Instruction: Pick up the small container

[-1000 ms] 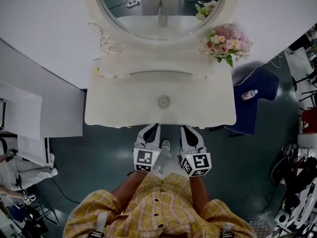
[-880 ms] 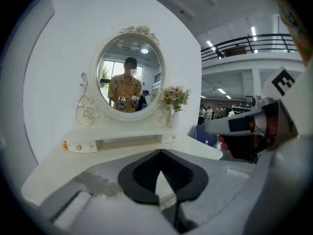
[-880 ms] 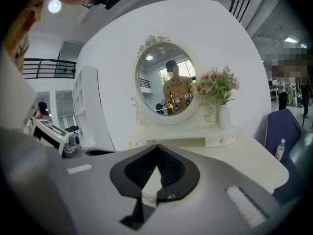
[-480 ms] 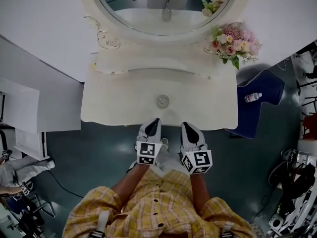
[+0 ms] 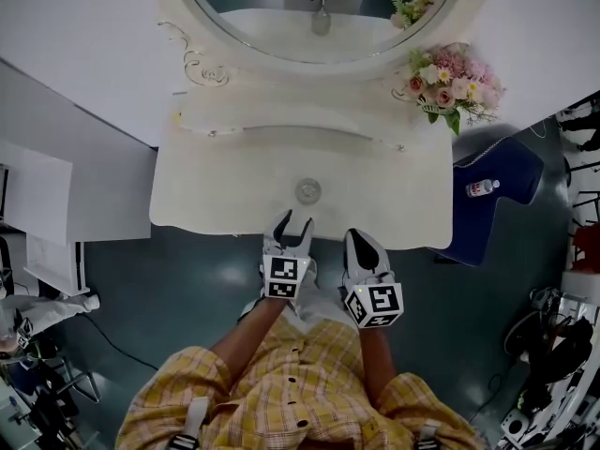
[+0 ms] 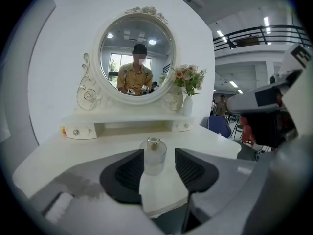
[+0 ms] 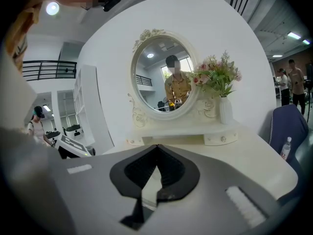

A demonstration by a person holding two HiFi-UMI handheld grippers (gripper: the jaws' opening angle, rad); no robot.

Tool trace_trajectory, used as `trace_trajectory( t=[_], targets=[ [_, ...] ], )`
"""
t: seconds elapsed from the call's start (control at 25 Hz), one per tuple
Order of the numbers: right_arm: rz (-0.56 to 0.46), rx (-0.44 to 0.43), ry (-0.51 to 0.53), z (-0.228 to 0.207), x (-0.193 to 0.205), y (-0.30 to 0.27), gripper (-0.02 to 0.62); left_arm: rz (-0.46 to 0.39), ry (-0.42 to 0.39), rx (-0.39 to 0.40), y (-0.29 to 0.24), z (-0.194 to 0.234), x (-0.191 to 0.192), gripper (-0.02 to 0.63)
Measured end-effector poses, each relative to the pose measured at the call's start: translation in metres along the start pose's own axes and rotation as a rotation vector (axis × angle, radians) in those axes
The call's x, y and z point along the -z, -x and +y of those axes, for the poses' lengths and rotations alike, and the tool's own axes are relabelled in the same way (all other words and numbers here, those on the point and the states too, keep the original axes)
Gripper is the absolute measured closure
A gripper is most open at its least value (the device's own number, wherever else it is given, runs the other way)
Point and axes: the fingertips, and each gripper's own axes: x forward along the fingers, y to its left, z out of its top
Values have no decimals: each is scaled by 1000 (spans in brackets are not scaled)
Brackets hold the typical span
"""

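Now, L claw point(image 5: 294, 219) opening, small clear glass container point(image 5: 308, 191) just ahead on vanity point(image 5: 216, 186), R claw point(image 5: 358, 235) clenched

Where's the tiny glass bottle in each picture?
Head view: the small glass bottle stands on the dressing table, just ahead of the left hand-held gripper, whose jaws are opening.
Left gripper view: low centre, seen through the gap between the jaws, not yet between them.
Right gripper view: not seen.
Shared landmark: the pink flowers.
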Motion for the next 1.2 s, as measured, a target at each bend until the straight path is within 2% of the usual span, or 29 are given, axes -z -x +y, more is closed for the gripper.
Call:
trace_trajectory(
  t=[0.36,0.68,0.8,1.2],
  targets=[
    [18,-22,7,10,8,-8,594,28,4,-12,-27,15,10,285],
    [29,-8,6,6,11,-13,594,76,9,-2,-52,19,25,207],
    [36,-8,7,6,13,-15,594,116,47,8,-65,18,42,198],
    [57,0,7,-3,17,-20,592,100,-3,16,-102,14,36,196]
  ],
)
